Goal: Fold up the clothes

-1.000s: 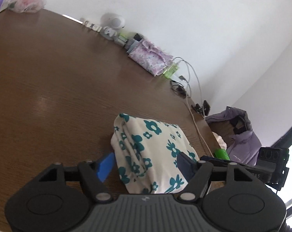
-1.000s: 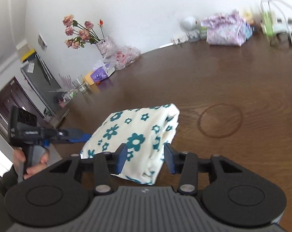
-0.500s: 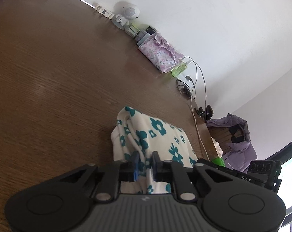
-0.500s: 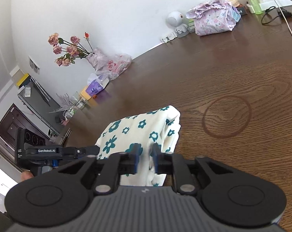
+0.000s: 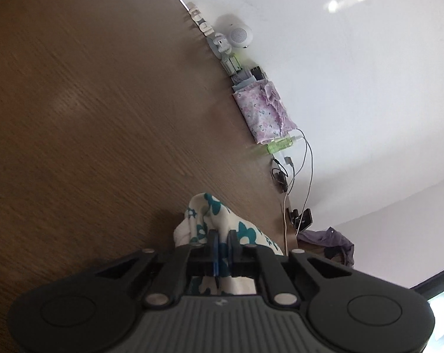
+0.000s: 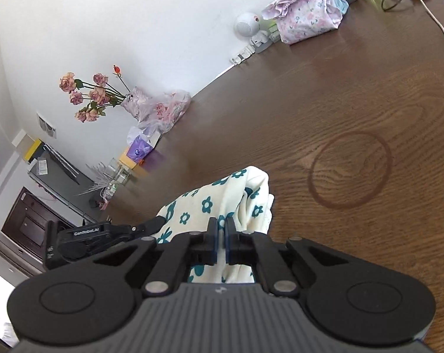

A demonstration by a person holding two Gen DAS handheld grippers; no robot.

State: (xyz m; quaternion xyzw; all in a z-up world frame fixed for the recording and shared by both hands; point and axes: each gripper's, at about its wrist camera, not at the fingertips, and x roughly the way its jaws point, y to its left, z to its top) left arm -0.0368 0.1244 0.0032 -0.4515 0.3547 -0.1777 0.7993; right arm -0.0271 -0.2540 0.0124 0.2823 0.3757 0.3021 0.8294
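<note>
Brown wooden table (image 6: 354, 94), left gripper (image 5: 221, 242) and right gripper (image 6: 221, 231) fingers apparently pinching floral garment (image 6: 222, 197)

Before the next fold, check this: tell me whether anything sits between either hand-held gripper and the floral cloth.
Nothing visible does. The left hand-held gripper and right hand-held gripper are each already shut on the floral cloth. The wooden table just beyond the cloth is bare apart from a ring stain.

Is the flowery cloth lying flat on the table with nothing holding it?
No, the right gripper is shut on the flowery cloth, bunching it above the table.
</note>
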